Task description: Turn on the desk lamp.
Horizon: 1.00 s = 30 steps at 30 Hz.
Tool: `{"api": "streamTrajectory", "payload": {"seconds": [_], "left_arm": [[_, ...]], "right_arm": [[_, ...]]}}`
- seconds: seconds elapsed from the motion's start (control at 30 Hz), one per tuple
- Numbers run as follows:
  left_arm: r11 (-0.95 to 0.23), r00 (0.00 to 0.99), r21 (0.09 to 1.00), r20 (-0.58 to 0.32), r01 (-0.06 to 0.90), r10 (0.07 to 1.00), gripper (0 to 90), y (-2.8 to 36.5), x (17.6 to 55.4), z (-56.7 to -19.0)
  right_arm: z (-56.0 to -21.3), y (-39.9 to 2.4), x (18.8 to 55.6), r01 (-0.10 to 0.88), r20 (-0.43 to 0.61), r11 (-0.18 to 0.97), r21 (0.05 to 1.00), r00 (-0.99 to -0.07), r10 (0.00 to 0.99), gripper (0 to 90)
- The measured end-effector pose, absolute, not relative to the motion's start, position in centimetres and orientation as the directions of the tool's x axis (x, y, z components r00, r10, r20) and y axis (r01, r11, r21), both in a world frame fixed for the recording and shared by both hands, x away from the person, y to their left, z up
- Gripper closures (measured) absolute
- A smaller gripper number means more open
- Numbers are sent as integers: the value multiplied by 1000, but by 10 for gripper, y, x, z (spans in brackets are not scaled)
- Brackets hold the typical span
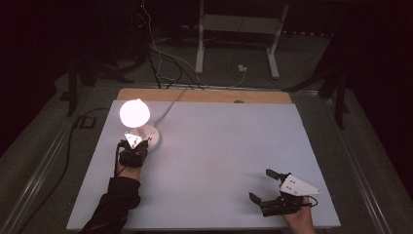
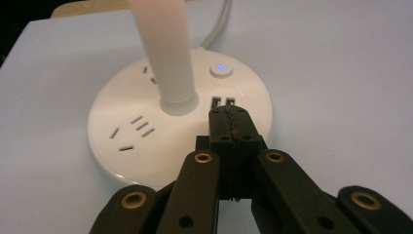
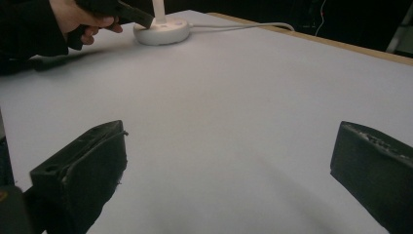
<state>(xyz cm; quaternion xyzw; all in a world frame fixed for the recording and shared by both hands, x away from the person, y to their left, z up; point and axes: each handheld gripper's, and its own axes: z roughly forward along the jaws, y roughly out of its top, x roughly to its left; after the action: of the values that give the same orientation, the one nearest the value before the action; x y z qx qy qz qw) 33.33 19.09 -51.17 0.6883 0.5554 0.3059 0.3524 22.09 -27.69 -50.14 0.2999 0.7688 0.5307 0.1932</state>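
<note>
A white desk lamp stands at the table's back left, its head (image 1: 134, 112) glowing bright. Its round base (image 2: 122, 117) carries socket slots, two USB ports (image 2: 221, 102) and a blue-lit button (image 2: 221, 68) beside the stem (image 2: 168, 53). My left gripper (image 2: 230, 117) is shut with nothing between the jaws, its tips over the base's near edge just short of the USB ports; from above, the left gripper (image 1: 138, 142) sits against the base (image 1: 153, 137). My right gripper (image 1: 261, 185) rests open and holds nothing near the front right, its jaws wide apart (image 3: 229, 156).
The lamp's white cable (image 1: 168, 109) runs off the back of the white tabletop (image 1: 219, 146), past a wooden strip (image 1: 204, 95). Beyond lie a dark floor with cables and a desk frame (image 1: 238, 29). The right gripper view shows the lamp base (image 3: 163, 31) and the other hand (image 3: 78, 19) far off.
</note>
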Motion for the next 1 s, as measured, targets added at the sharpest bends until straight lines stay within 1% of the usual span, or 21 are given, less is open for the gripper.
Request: {"api": "streamTrajectory", "payload": {"seconds": [0.1,0.17,0.37,0.4,0.43,0.5,0.57,0.6,0.77,0.87,1.0], "left_arm": [[-111,186,836,11,537,983,900,193,331,-505],[-101,190,836,-4,539,982,846,193,330,-502],[-80,168,832,-16,549,986,791,192,328,-498],[-76,162,832,-17,549,987,749,191,328,-497],[-71,154,833,-17,549,988,745,191,327,-496],[-62,137,835,-16,547,990,678,190,326,-495],[-59,113,835,-4,547,994,563,189,324,-493],[-50,108,837,-11,545,994,528,189,324,-492],[-46,112,831,-20,555,993,441,189,323,-490],[-50,117,823,-20,565,993,373,190,322,-489],[-69,121,814,-1,577,993,250,189,320,-486]], "right_arm": [[-502,-278,222,258,24,255,932,-745,667,0],[-502,-277,221,258,23,256,932,-745,666,0],[-501,-277,221,257,23,256,932,-745,667,0],[-501,-278,221,257,23,256,932,-745,667,0],[-501,-278,221,257,23,255,932,-745,667,0],[-501,-278,221,257,23,255,932,-745,667,0],[-501,-277,221,256,23,255,932,-746,666,0],[-501,-277,221,257,23,255,932,-746,666,0],[-501,-277,221,258,25,254,932,-746,666,0],[-502,-277,222,258,26,254,932,-747,665,0],[-502,-277,222,259,26,255,932,-747,664,0]]}}
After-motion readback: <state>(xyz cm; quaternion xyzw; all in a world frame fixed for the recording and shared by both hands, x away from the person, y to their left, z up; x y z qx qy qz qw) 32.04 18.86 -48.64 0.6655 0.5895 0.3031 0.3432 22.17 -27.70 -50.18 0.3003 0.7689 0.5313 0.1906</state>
